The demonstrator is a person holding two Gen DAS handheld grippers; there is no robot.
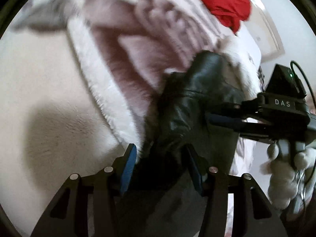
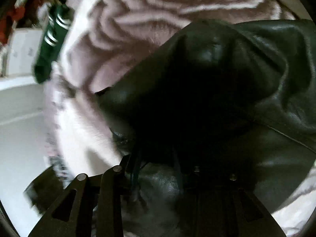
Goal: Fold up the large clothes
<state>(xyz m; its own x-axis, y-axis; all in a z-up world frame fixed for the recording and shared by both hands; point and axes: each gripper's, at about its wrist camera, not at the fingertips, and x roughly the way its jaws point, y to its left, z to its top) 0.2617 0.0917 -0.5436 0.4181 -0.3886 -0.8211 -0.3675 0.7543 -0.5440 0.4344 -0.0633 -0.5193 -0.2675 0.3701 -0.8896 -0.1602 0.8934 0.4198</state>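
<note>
**Both claws clamped on the black leather jacket**

Left claw (image 1: 161,169) first: my blue-padded fingers (image 1: 129,169) pinch a fold of the black leather jacket (image 1: 197,98), its glossy, creased hide edged with dark fur. The jacket rises from my jaws toward the middle of this view. Behind it lies a pink and white fleece blanket (image 1: 138,45), plush and ribbed, blurred by motion. A red garment (image 1: 221,2) sits at the top, beyond the blanket. A pale textured surface (image 1: 39,98) fills the left side. From the right, my other tool, the right claw (image 1: 223,121), reaches in with its black body marked DAS, its blue pad against the leather. White pom-poms (image 1: 280,177) hang below it.

Right wrist view: my right claw (image 2: 156,169) is nearly buried. The leather jacket (image 2: 246,79) swells over the whole right half, shiny and wrinkled, with a seam running across it, and hides the right-hand finger. The leather goes down between the fingers, so I am gripping it. The fleece blanket (image 2: 138,25) crowds the top and left. Only this view shows a green garment with white stripes (image 2: 53,39) and a white floor (image 2: 21,128) beyond.
</note>
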